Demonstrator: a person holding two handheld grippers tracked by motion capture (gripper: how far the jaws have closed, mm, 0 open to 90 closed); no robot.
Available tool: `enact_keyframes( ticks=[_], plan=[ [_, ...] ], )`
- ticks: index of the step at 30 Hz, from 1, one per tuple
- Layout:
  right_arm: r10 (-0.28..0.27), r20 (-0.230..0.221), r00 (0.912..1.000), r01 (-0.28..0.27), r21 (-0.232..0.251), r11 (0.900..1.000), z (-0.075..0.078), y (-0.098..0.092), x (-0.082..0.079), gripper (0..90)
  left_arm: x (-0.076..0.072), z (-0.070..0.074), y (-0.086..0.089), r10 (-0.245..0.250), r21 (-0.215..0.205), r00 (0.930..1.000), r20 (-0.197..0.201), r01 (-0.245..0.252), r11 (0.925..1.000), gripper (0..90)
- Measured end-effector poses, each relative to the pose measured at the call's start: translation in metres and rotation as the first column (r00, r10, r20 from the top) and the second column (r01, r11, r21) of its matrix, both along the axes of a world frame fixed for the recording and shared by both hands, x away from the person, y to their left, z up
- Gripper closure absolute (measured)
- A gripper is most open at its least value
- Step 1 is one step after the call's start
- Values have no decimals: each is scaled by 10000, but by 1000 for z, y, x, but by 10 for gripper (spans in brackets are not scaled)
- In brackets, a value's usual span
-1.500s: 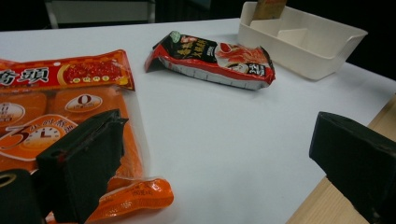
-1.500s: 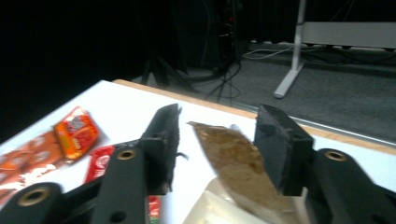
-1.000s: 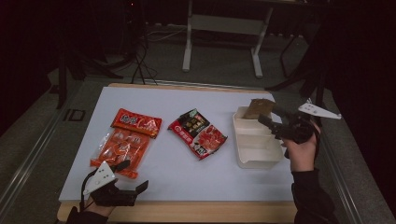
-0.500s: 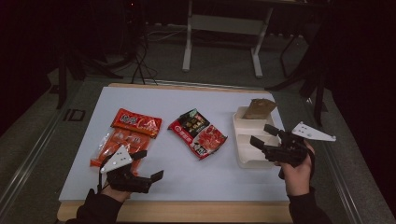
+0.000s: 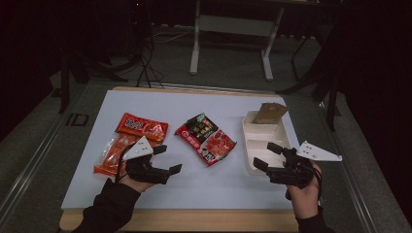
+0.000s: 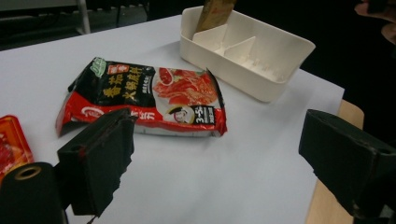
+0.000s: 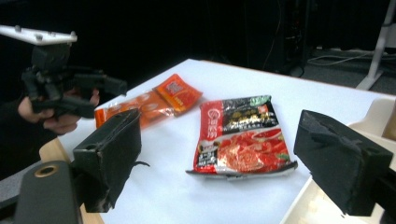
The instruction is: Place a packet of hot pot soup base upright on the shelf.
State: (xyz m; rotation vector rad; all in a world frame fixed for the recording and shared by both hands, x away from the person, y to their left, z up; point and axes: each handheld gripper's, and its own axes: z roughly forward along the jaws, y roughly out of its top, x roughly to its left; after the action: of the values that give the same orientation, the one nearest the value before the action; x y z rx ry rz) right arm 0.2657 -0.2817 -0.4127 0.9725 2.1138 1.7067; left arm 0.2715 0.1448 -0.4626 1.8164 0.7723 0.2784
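Note:
A red and black food packet (image 5: 205, 138) lies flat mid-table. Between it and the front edge my left gripper (image 5: 167, 159) is open and holds nothing; the left gripper view looks across the packet (image 6: 154, 95) to the white divided tray (image 6: 247, 51). A brown packet (image 5: 269, 112) leans in the tray's (image 5: 262, 133) far compartment. My right gripper (image 5: 267, 156) hovers open and holding nothing over the tray's near end, pointing left at the red and black packet (image 7: 243, 135).
Two orange-red packets lie at the left, one opaque (image 5: 142, 127) and one clear (image 5: 112, 154), just beside my left hand. The white board (image 5: 218, 189) ends at a wooden front edge. Dark floor, cables and a stand's legs lie beyond the table.
My right gripper has drawn back from the brown packet at the tray's far end to its near end. My left gripper has moved forward from the front edge onto the board.

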Motion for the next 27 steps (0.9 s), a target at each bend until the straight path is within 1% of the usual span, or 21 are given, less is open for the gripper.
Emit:
enact_keyframes(
  ticks=[2, 3, 4, 5, 6, 7, 8, 10, 11, 12, 13, 14, 15, 16, 17, 18, 20, 22, 24, 25, 27],
  plan=[
    [36, -61, 10000, -36, -8, 10000, -4, -1, -1, 149, 5, 1, -6, -209, 108, 9998, -37, 209, 9997, 166],
    [31, -86, 10000, -31, -16, 10000, -5, -1, -1, 149, 8, 1, -11, -278, 304, 9996, -15, 278, 9992, 215],
    [66, -162, 9998, -67, -32, 10000, -8, -2, -1, 150, 9, 1, -14, -244, 457, 9997, -38, 246, 9987, 254],
    [76, -201, 9998, -76, -24, 10000, -9, -2, -1, 151, 12, 1, -19, -288, 569, 9996, -52, 290, 9980, 293],
    [65, -201, 9998, -65, -40, 10000, -10, -3, -2, 151, 14, 1, -23, -392, 589, 9992, -84, 396, 9975, 355],
    [67, -204, 9998, -68, -31, 10000, -11, -4, -2, 151, 18, 0, -29, -485, 734, 9986, -186, 497, 9961, 412],
    [66, -260, 9996, -67, -30, 10000, -12, -4, -2, 151, 20, 0, -33, -503, 814, 9985, -230, 520, 9953, 438],
    [51, -237, 9997, -53, -48, 10000, -13, -5, -3, 152, 26, -1, -43, -740, 815, 9968, -293, 762, 9938, 535],
    [70, -238, 9997, -71, -14, 10000, -13, -5, -4, 152, 28, -1, -47, -786, 770, 9963, -339, 811, 9937, 544],
    [83, -237, 9997, -84, -13, 10000, -13, -6, -4, 151, 32, -2, -52, -880, 728, 9951, -451, 911, 9932, 607],
    [99, -213, 9997, -99, -40, 9999, -12, -5, -4, 152, 34, -2, -55, -900, 738, 9947, -491, 935, 9929, 636],
    [117, -213, 9997, -118, -41, 9999, -12, -5, -4, 152, 38, -2, -59, -940, 740, 9938, -585, 982, 9924, 646],
    [185, -222, 9996, -185, -28, 9998, -12, -4, -4, 152, 41, -2, -62, -981, 739, 9931, -644, 1028, 9919, 690],
    [205, -205, 9996, -206, -39, 9998, -12, -3, -4, 152, 44, -2, -66, -981, 806, 9929, -669, 1034, 9914, 693],
    [244, -166, 9996, -246, -85, 9997, -12, -2, -4, 152, 48, -2, -68, -968, 792, 9927, -716, 1024, 9916, 730],
    [312, -164, 9994, -314, -81, 9995, -12, -1, -4, 152, 51, -2, -71, -1001, 741, 9916, -814, 1062, 9916, 747],
    [426, -130, 9990, -427, -69, 9991, -12, 1, -4, 152, 58, -1, -77, -957, 809, 9920, -821, 1024, 9915, 794],
    [492, -135, 9987, -493, -69, 9988, -11, 2, -5, 152, 67, -1, -84, -961, 840, 9908, -955, 1042, 9910, 823],
    [500, -132, 9987, -500, -19, 9987, -11, 2, -5, 152, 74, -2, -90, -964, 894, 9903, -999, 1055, 9904, 878],
    [498, -133, 9987, -498, -31, 9988, -11, 2, -5, 152, 78, -3, -94, -940, 939, 9900, -1056, 1040, 9901, 878],
    [519, -131, 9986, -519, -7, 9987, -12, 2, -5, 152, 85, -5, -100, -948, 1151, 9904, -1011, 1063, 9877, 897]
  ],
)
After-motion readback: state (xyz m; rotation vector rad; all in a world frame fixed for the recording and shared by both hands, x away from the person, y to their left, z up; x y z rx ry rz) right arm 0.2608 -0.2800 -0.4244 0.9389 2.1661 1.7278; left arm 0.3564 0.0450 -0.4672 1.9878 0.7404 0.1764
